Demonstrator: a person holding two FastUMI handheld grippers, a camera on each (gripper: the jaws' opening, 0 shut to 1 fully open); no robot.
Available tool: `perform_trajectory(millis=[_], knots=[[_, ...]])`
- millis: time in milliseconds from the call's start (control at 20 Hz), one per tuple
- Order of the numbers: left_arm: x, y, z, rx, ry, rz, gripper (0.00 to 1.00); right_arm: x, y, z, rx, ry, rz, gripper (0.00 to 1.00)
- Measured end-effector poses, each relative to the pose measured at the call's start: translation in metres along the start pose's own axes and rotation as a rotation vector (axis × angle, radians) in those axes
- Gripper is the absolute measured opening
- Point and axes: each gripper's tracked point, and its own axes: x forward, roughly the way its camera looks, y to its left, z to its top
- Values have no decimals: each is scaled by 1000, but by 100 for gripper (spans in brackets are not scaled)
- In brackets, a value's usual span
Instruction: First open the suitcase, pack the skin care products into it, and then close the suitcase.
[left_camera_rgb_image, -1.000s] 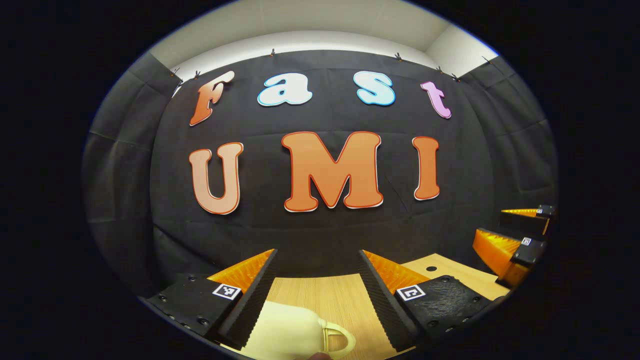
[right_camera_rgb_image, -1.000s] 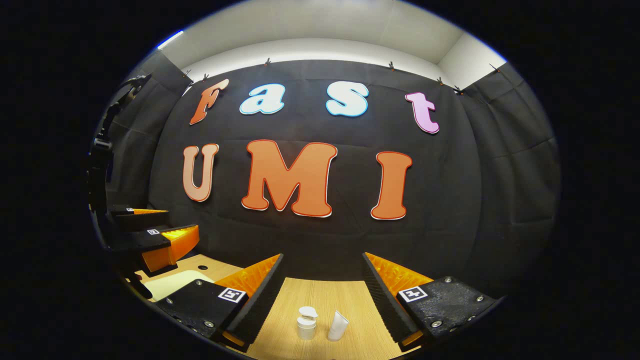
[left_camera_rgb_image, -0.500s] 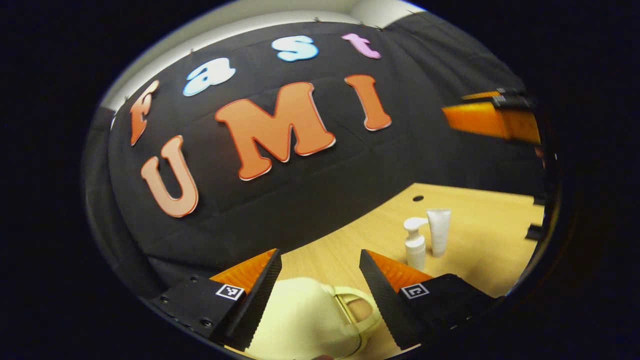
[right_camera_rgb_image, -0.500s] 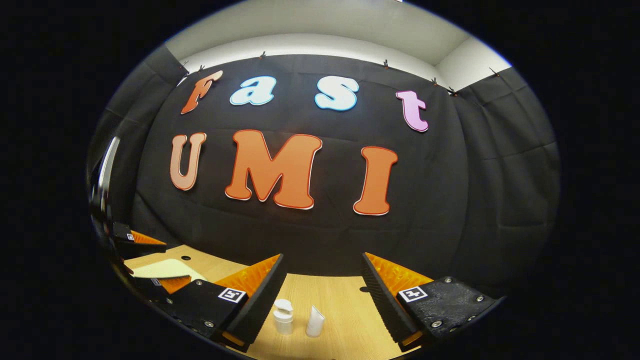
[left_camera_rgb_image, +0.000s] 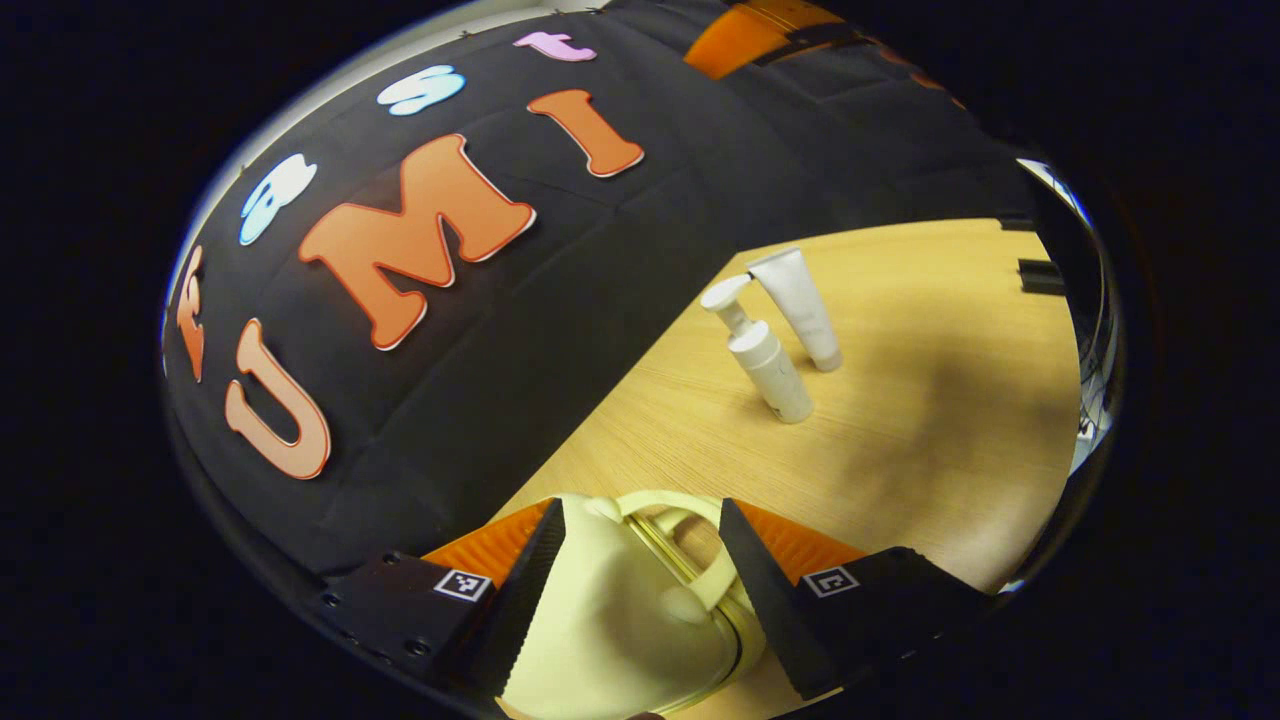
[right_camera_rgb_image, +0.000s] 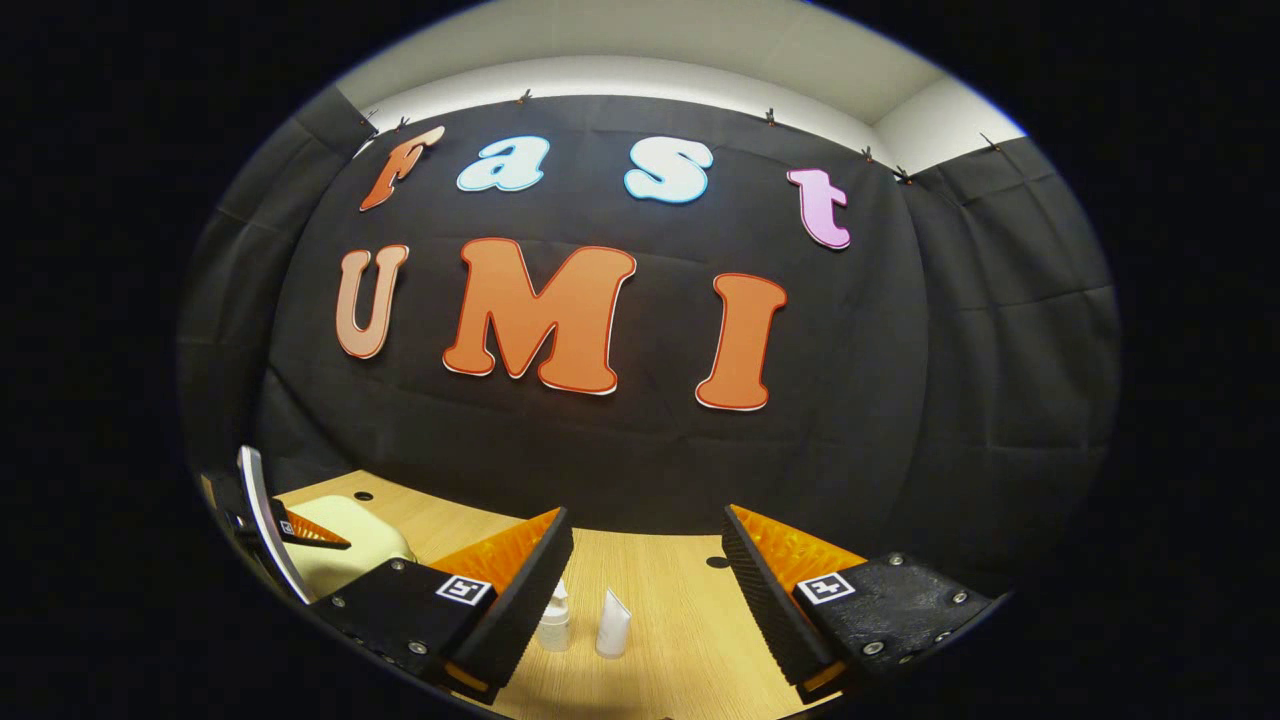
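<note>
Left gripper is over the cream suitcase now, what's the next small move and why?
Probably ease the left gripper down and close on the suitcase handle: its fingers are spread either side of it, and the case looks closed, with the pump bottle and tube waiting on the table.

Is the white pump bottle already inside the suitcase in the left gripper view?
No, the pump bottle stands on the wooden table, apart from the suitcase.

One cream suitcase (left_camera_rgb_image: 610, 620) lies on the desk (left_camera_rgb_image: 930, 440). Two skin care products stand there: one white pump bottle (left_camera_rgb_image: 765, 355) and one white tube (left_camera_rgb_image: 800, 305). Two grippers show: the left gripper (left_camera_rgb_image: 640, 520) and the right gripper (right_camera_rgb_image: 645, 525). One small dark hole, perhaps two, marks the desk top.
</note>
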Motion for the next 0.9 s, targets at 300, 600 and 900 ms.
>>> perform_trajectory(millis=[300,600,900], knots=[[16,-23,-28,161,86,-25,96,1,-6,-7,-13,12,-6,95],[25,-27,-55,376,173,2,89,5,-10,-15,-12,20,-5,95],[38,-38,-66,490,208,18,48,8,-12,-21,-15,29,-1,95]])
